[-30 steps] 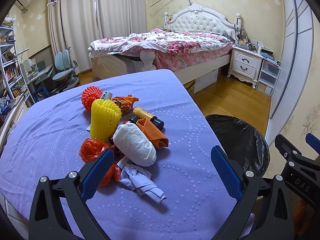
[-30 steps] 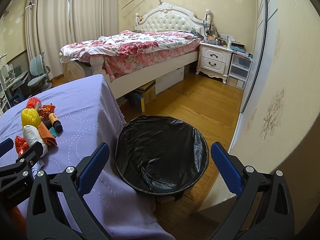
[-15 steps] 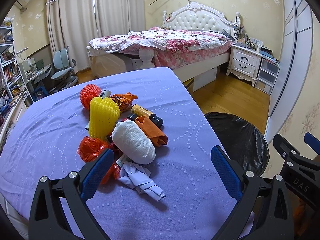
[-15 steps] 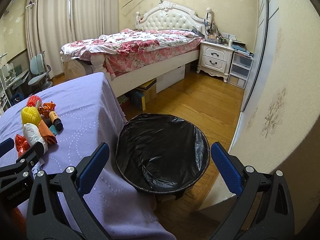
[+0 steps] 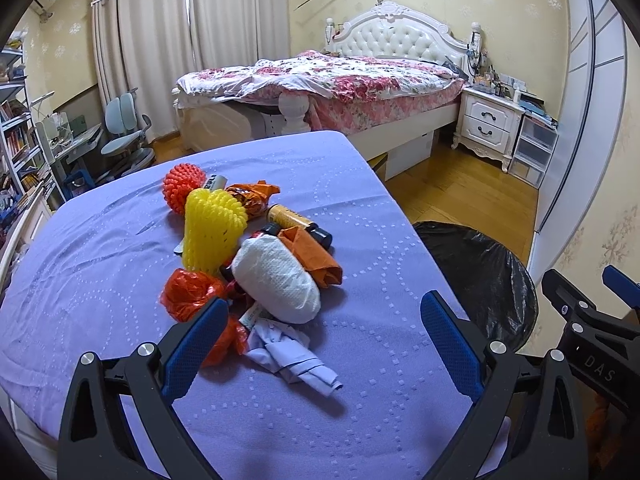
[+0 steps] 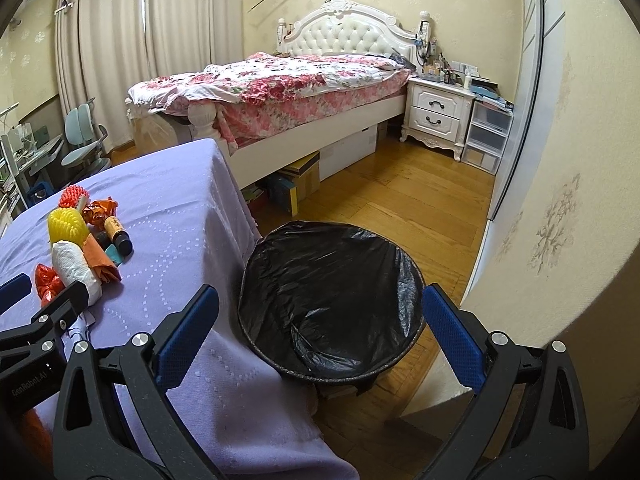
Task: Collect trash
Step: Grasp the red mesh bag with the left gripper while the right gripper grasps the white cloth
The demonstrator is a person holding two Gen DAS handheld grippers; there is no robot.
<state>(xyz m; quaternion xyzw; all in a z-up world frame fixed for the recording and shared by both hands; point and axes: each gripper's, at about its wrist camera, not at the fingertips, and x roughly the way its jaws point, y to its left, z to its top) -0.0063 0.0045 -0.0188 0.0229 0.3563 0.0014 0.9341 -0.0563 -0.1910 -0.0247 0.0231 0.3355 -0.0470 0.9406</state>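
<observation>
A heap of trash lies on the purple tablecloth (image 5: 100, 248): a white paper wad (image 5: 276, 280), yellow foam net (image 5: 212, 232), orange spiky ball (image 5: 182, 186), orange paper (image 5: 312, 256), brown bottle (image 5: 296, 222), red plastic bag (image 5: 188, 294) and a crumpled pale tissue (image 5: 292, 354). My left gripper (image 5: 320, 326) is open and empty, just short of the heap, over the tissue. My right gripper (image 6: 320, 318) is open and empty above the black-lined trash bin (image 6: 332, 300), which stands on the floor at the table's right edge and also shows in the left wrist view (image 5: 480, 276).
A bed (image 6: 288, 80) with a floral cover stands behind the table. A white nightstand (image 6: 436, 120) and plastic drawers (image 6: 486, 136) are at the back right. A wall (image 6: 560, 200) is close on the right. Desk chairs (image 5: 124, 128) and shelves stand at the left.
Both grippers have drifted slightly; the heap and bin sit marginally higher in the views. Both stay open and empty.
</observation>
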